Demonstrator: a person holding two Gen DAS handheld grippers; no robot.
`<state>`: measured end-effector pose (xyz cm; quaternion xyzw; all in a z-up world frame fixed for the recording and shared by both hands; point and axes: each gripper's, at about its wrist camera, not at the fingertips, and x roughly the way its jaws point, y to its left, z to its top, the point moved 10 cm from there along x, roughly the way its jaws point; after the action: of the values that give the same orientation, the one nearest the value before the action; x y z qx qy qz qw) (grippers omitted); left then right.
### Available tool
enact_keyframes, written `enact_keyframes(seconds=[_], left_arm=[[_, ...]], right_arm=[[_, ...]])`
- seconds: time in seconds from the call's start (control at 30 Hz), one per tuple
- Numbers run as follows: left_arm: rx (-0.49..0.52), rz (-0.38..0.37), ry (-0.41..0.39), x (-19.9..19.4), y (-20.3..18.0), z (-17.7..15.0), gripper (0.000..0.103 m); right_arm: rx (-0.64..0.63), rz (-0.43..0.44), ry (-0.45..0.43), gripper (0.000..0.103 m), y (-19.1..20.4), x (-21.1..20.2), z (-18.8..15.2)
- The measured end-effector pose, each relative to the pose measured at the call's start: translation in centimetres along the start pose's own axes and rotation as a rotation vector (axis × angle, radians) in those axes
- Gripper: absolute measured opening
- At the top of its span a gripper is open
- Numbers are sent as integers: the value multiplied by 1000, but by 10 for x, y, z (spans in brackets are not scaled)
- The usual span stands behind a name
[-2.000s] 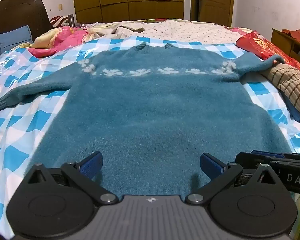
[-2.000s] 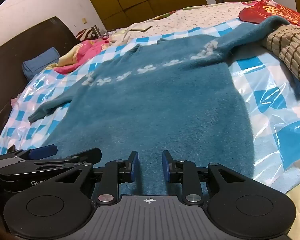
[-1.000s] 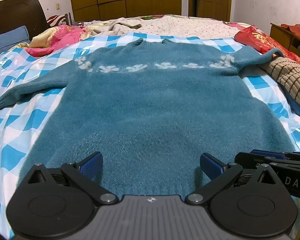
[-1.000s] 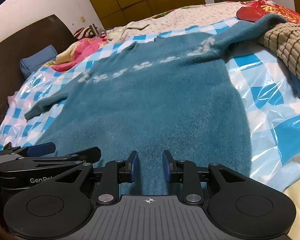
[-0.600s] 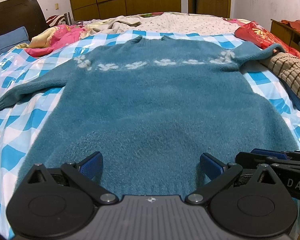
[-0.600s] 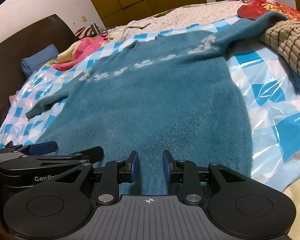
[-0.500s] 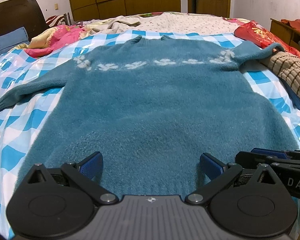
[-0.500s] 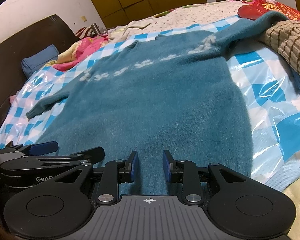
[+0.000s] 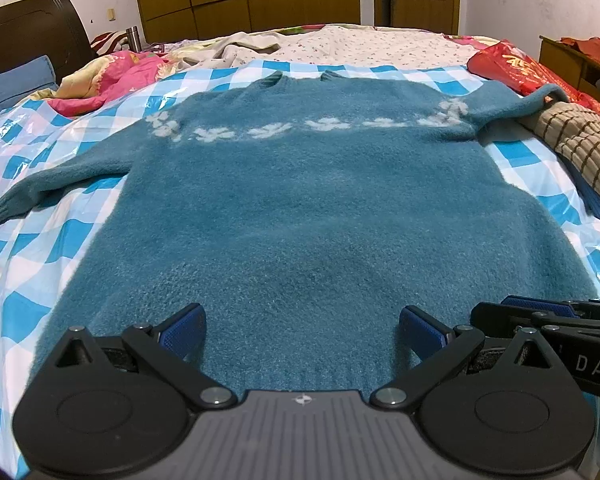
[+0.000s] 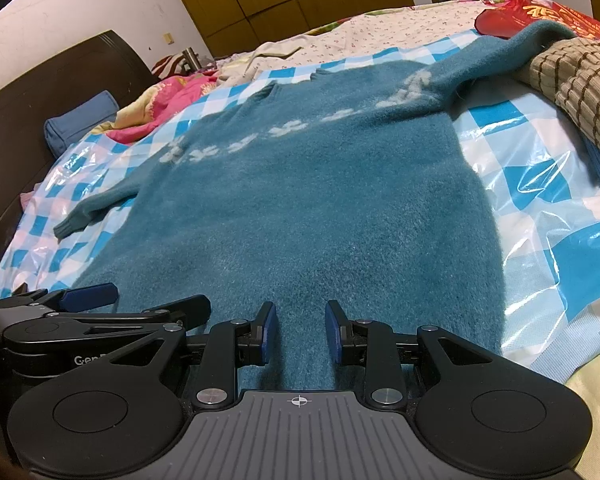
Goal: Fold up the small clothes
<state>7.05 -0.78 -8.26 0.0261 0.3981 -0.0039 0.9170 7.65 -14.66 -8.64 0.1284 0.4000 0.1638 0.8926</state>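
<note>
A fuzzy teal sweater [image 9: 300, 208] with a band of white flowers lies flat, front up, on a blue-and-white checked plastic sheet [image 9: 20, 248]. Its hem is nearest me and both sleeves are spread out. My left gripper [image 9: 302, 330] hovers over the middle of the hem, jaws wide and open, holding nothing. My right gripper [image 10: 300, 334] sits at the hem [image 10: 300, 364] just to the right, its jaws a narrow gap apart. Sweater shows in that gap, and the pads [image 10: 269, 334] do not visibly press it. Each gripper shows at the edge of the other's view.
The right sleeve [image 9: 520, 104] drapes onto a brown striped cloth [image 9: 580, 144] beside a red bag [image 9: 512, 64]. A pink quilt [image 9: 112, 76], a blue pillow [image 9: 16, 80] and a dark headboard [image 9: 32, 20] lie at the far left. Wardrobes and a door stand behind the bed.
Two seconds ago both views shifted slightly over the sweater. Over the last second nothing has visibly moved, and both grippers keep the same jaw width.
</note>
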Motion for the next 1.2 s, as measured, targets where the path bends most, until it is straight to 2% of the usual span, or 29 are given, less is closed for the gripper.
enact_keyframes(seconds=[0.67, 1.2], left_arm=[[3, -12, -5, -2, -2, 4, 103], [40, -32, -30, 3, -22, 34, 103]], right_arm=[[2, -1, -4, 28, -1, -1, 1], [75, 0, -40, 28, -17, -9, 24]])
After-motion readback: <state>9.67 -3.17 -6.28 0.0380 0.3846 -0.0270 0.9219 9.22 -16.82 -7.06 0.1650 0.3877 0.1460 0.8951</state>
